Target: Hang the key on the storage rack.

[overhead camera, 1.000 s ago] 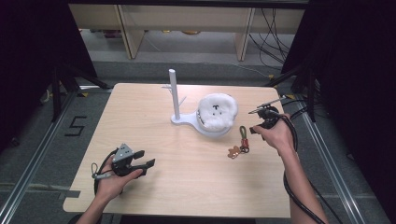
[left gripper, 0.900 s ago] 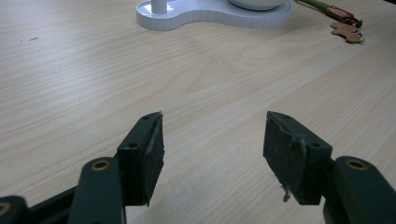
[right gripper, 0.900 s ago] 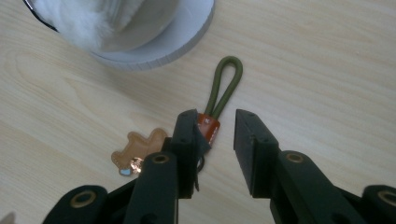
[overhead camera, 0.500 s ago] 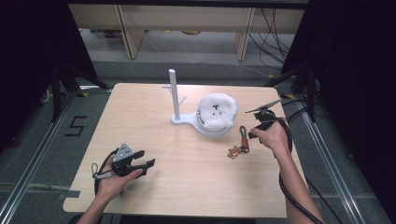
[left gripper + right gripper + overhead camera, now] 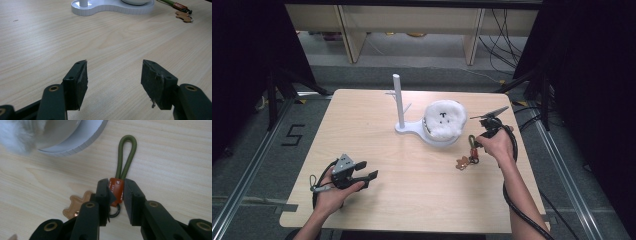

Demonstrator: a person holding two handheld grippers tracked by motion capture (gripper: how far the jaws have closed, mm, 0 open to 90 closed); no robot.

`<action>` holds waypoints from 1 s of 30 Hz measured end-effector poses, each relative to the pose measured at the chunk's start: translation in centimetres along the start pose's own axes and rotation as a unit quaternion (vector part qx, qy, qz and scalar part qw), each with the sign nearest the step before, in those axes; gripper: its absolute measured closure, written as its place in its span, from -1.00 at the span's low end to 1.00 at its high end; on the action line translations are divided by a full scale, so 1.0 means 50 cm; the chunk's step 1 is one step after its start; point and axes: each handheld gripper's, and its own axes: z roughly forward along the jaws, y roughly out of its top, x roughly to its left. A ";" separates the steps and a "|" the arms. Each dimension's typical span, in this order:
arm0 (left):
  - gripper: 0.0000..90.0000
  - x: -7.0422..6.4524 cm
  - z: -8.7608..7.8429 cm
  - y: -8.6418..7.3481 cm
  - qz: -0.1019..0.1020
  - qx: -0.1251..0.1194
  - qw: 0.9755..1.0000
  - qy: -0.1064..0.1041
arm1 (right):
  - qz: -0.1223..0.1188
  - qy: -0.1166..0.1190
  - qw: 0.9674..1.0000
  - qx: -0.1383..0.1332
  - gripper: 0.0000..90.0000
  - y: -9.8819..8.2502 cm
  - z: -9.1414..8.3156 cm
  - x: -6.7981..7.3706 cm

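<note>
The keychain [image 5: 117, 187] lies flat on the table [image 5: 412, 200], near the right edge, just in front of the white stand's base [image 5: 432, 137]. It consists of an olive cord loop [image 5: 127, 155], an orange-brown leather tab [image 5: 116, 190] binding the loop, a dark metal ring below the tab, and a tan gingerbread-shaped charm [image 5: 75, 206] beside it.

The right gripper [image 5: 117, 192] points down at the keychain, its jaws having just been closing, with the leather tab between them. In the right gripper view the pads bracket the tab closely on both sides and appear to pinch it; the keychain is not yet lifted off the table.

The stand carries an upright white post [image 5: 398, 100] with short side pegs, and a white fluffy item [image 5: 443, 119] rests on its tray portion.

The left gripper [image 5: 113, 80] rests near the front left corner, jaws spread, nothing between them.

Status, as judged: grasp stage reached or nearly complete. Remaining: lift the keychain and, probably, hang the cord loop on a post peg.
</note>
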 end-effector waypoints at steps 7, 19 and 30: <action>-0.17 -0.003 0.001 0.001 0.002 -0.001 1.000 -0.002 | 0.014 -0.010 1.000 0.012 0.66 0.012 0.027 0.001; -0.17 0.001 -0.001 -0.001 0.001 0.001 1.000 0.000 | 0.039 -0.022 0.998 0.044 0.45 0.021 0.073 0.004; -0.17 0.001 -0.001 -0.002 0.000 0.001 1.000 -0.001 | 0.036 -0.029 0.996 0.070 0.40 0.017 0.092 0.000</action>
